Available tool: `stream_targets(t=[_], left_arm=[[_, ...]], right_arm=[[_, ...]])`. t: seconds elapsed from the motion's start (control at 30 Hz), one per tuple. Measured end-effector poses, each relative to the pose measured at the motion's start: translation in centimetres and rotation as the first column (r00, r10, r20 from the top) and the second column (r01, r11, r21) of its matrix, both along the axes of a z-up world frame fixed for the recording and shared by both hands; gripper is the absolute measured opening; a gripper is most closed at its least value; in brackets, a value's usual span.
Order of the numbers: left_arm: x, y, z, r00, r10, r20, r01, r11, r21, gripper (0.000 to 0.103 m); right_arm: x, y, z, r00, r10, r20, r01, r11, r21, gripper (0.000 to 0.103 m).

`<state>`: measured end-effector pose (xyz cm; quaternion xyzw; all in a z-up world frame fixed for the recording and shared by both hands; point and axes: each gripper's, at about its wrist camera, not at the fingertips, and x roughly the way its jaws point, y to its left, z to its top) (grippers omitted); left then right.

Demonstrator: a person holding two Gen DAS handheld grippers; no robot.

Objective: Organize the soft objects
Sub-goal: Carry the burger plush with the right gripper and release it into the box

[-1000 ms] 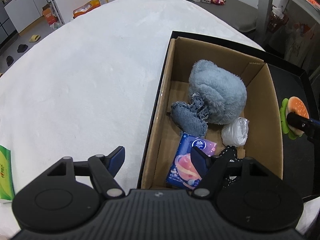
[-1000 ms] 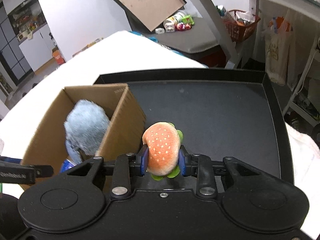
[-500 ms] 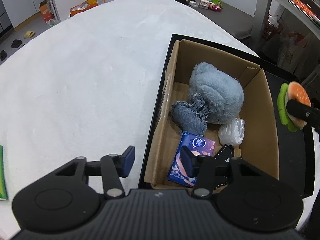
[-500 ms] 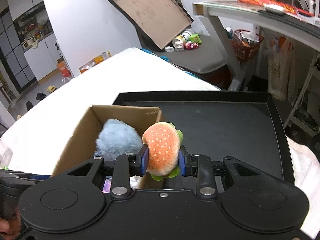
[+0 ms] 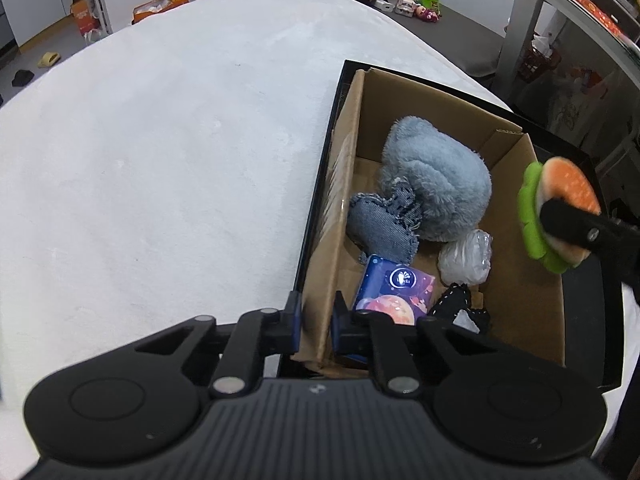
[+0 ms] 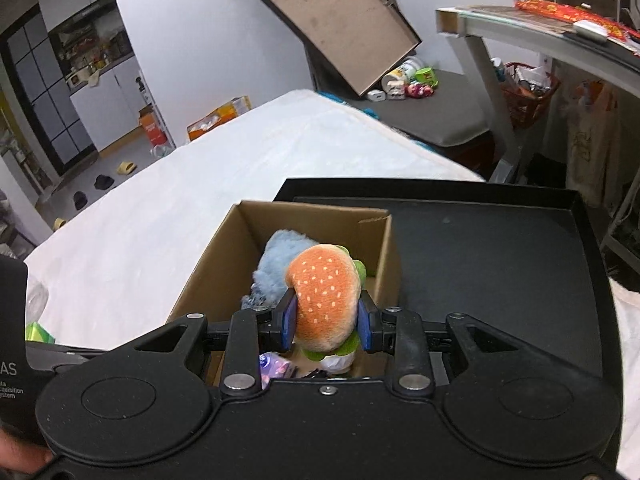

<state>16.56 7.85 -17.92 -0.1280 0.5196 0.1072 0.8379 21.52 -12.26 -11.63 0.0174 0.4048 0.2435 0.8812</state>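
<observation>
An open cardboard box (image 5: 516, 240) stands in a black tray (image 6: 500, 264) on a white cover (image 5: 160, 160). Inside lie a fluffy blue plush (image 5: 436, 184), a denim heart (image 5: 380, 228), a purple tissue pack (image 5: 396, 292), a white wrapped bundle (image 5: 466, 260) and a black fabric piece (image 5: 456, 304). My left gripper (image 5: 316, 322) is shut on the box's near left wall, one finger on each side of it. My right gripper (image 6: 326, 322) is shut on a burger plush (image 6: 324, 296), held above the box's right side; the burger plush (image 5: 560, 196) also shows in the left wrist view.
A green pack (image 6: 38, 332) lies on the white cover at the left. The tray's dark floor (image 6: 500, 264) stretches to the right of the box. A grey desk (image 6: 540, 36) and a leaning box lid (image 6: 340, 24) stand beyond the bed.
My left gripper went from wide open to shut on the box wall. My right gripper carried the burger plush up and leftward, from over the tray to above the box.
</observation>
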Motion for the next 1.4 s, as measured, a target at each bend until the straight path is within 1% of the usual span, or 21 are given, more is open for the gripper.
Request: stream_targets(t=[0.2,0.3,0.53,0.77,0.87,0.97,1.03,1.1,1.2,1.27,1.37,1.4], left_arm=[[-0.1,0.5,-0.2,1.000,0.010,0.006,-0.010,1.000,-0.017,0.012],[-0.1,0.6,-0.1,1.000,0.011,0.005,-0.011,1.000,-0.025,0.012],[-0.2,0.6,0.0,1.000,0.014,0.005,-0.014,0.999,-0.029,0.013],[-0.2,0.8,0.1,1.000,0.009,0.000,-0.009,0.999,-0.043,0.013],[-0.1,0.8,0.1,1.000,-0.002,-0.002,0.002,0.999,-0.037,0.013],[0.1,0.8,0.3,1.000,0.000,-0.013,-0.001,0.999,-0.044,0.014],[0.2,0.7,0.4,1.000,0.003,-0.020,-0.004,0.999,-0.038,0.014],[0.3,0.5,0.6,1.000,-0.002,-0.023,0.001,1.000,-0.029,0.016],[0.2,0.4,0.7,0.999,-0.005,-0.033,0.004,0.999,-0.034,0.017],[0.3,0.4,0.8,0.999,-0.009,-0.042,0.007,0.999,-0.034,0.018],[0.5,0.3,1.3,0.999,-0.007,-0.047,0.006,1.000,-0.016,0.028],[0.6,0.2,1.6,0.999,-0.006,-0.045,0.005,1.000,-0.009,0.034]], right_arm=[[-0.2,1.3,-1.1,0.998,0.034,-0.046,-0.034,0.999,-0.001,0.030],[-0.4,2.0,-1.7,0.998,0.047,-0.050,-0.048,0.999,-0.025,0.030],[-0.5,2.9,-2.4,0.996,0.058,-0.074,-0.060,0.998,-0.023,0.030],[-0.4,3.7,-3.7,0.994,0.060,-0.091,-0.065,0.996,-0.055,0.031],[-0.4,4.1,-4.1,0.993,0.069,-0.095,-0.076,0.995,-0.067,0.036],[-0.5,4.3,-4.3,0.994,0.070,-0.084,-0.078,0.993,-0.085,0.037],[-0.5,4.2,-4.3,0.993,0.073,-0.094,-0.081,0.993,-0.083,0.039],[-0.4,3.9,-4.1,0.992,0.070,-0.103,-0.077,0.995,-0.067,0.047],[-0.5,3.3,-3.3,0.995,0.058,-0.083,-0.062,0.997,-0.052,0.055],[-0.6,2.9,-2.7,0.996,0.049,-0.069,-0.052,0.998,-0.043,0.059],[-0.9,2.3,-1.9,0.997,0.034,-0.066,-0.036,0.999,-0.018,0.064],[-0.9,2.1,-1.7,0.998,0.029,-0.064,-0.029,0.999,-0.013,0.068]])
